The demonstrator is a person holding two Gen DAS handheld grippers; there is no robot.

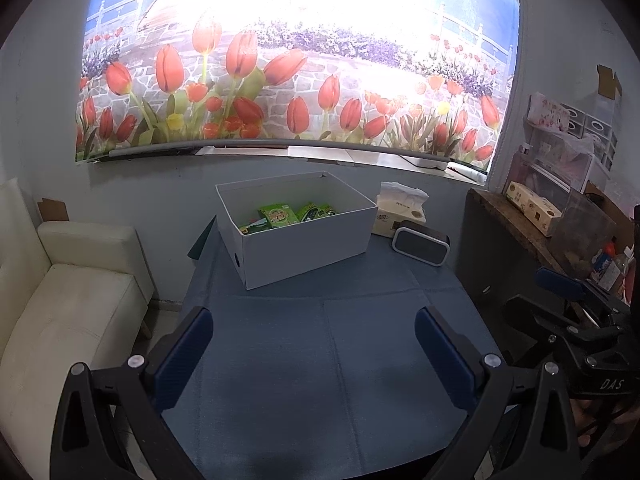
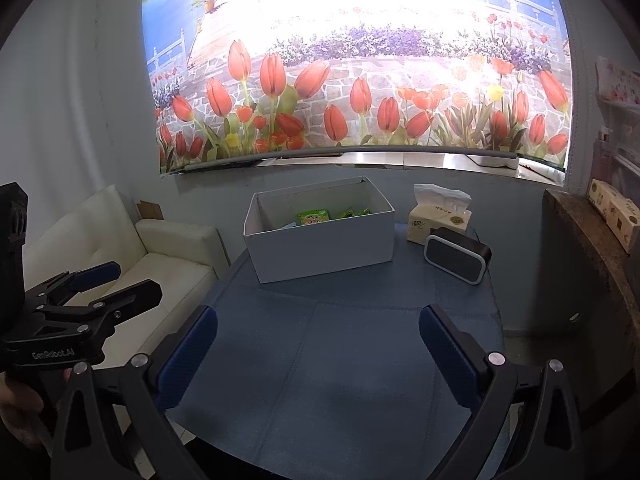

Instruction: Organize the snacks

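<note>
Both tongs were released, jaws spread wide, nothing between them, each hovering above the near part of the blue-covered worktop (image 1: 328, 360). Left tongs (image 1: 314, 354) sat low in their own view, blue pads facing each other across bare cloth; right tongs (image 2: 318, 356) the same in theirs. Each unit also showed at the edge of the other's view: the right one at far right of the left view, the left one at far left of the right view, with a bit of the person's hand (image 2: 18, 408) under it. The white box (image 1: 296, 228) stood open-topped at the far side of the worktop, turned at an angle to the worktop edge. The green snack packets (image 1: 280, 216) lay inside it, on the bottom, well apart from both tongs; exact count couldn't be told. Just right of the box was a tissue pack (image 1: 400, 210) with a sheet sticking up, and a small dark speaker (image 1: 420, 242) in front of it, near but apparently not touching. White sofa (image 1: 68, 300) to the left, cluttered side counter (image 1: 516, 220) to the right, tulip mural (image 1: 280, 80) on the wall behind.
</note>
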